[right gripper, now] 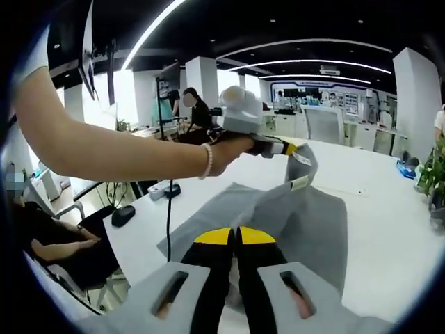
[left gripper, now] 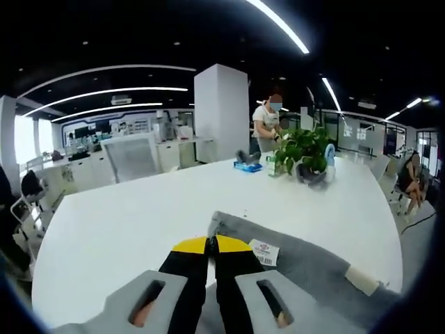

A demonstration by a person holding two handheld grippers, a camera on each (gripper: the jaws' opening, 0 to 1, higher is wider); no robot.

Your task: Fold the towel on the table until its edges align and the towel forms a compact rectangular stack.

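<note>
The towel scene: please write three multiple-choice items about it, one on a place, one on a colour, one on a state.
1. Where does the potted plant stand?
A. on the white table
B. on the floor
C. on a chair

2. What colour is the towel?
A. red
B. grey
C. green

3. How does the left gripper hold the towel?
A. it lifts one corner above the table
B. it presses it flat
C. it is away from it

Answers:
1 A: the plant stands at the table's far side in the left gripper view.
2 B: the cloth is grey in both views.
3 A: in the right gripper view the corner rises to its yellow tips.
</note>
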